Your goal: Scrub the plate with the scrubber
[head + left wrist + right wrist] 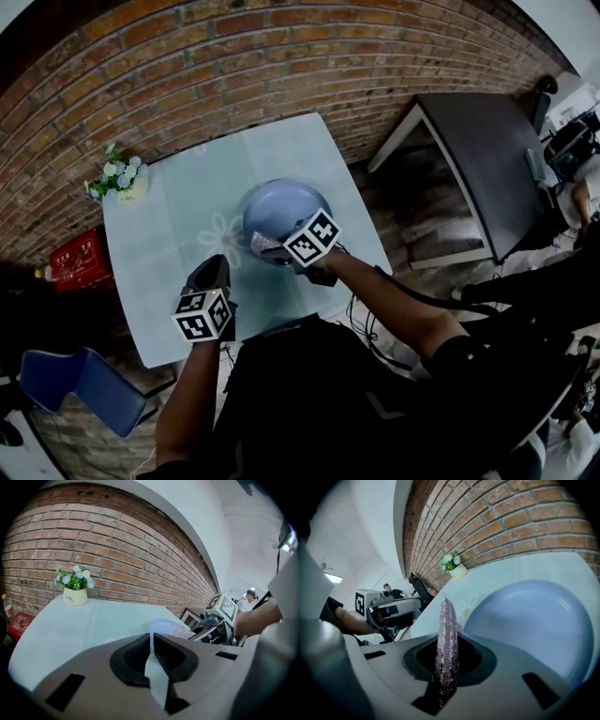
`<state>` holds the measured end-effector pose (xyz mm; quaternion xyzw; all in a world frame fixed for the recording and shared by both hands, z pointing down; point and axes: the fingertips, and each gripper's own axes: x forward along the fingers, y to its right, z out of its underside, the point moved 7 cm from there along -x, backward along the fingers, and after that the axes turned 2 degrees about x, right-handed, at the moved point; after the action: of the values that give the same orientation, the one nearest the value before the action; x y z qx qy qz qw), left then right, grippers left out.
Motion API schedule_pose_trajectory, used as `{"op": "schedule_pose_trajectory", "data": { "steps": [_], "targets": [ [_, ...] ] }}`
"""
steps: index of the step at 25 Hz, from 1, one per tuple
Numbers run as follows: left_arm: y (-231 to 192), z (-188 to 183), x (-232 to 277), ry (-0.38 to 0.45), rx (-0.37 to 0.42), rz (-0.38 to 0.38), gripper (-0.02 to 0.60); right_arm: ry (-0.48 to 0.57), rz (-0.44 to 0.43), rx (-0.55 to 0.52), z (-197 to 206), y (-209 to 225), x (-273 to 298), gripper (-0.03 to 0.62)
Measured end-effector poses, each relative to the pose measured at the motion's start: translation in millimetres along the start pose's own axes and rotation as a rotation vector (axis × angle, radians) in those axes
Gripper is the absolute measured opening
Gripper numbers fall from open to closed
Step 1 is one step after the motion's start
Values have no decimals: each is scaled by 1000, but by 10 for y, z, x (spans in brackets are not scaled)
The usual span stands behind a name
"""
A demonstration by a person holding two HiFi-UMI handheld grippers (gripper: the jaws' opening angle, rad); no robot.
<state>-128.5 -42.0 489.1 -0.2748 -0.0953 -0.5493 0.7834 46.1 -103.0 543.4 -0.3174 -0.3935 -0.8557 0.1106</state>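
While the right claw (447, 641) pinches the purple scrubber (448, 616) edge-on at the near rim of the blue plate (281, 208), the plate sits right of the counter's (173, 225) middle; left claw (152, 644) pressed together, empty, hovers by the counter's near edge, apart from the plate

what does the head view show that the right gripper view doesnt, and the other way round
Only the head view: the dark table, the red crate and the blue chair. Only the right gripper view: a person in the background and a ceiling light. Both: the blue plate, the scrubber clamped in the right gripper, the left gripper, the flower pot and the brick wall.
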Motion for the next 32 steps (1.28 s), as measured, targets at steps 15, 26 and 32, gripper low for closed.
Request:
{"op": "schedule_pose_trajectory", "data": {
  "steps": [15, 26, 32],
  "targets": [
    [237, -433, 46, 129, 54, 111, 19, 404, 141, -180, -424, -490, -1300, 67],
    [320, -858, -125, 179, 116, 60, 11, 627, 376, -350, -471, -793, -1851, 67],
    [362, -1088, -362, 272, 140, -2, 11, 713, 498, -405, -482, -930, -2070, 67]
  ]
}}
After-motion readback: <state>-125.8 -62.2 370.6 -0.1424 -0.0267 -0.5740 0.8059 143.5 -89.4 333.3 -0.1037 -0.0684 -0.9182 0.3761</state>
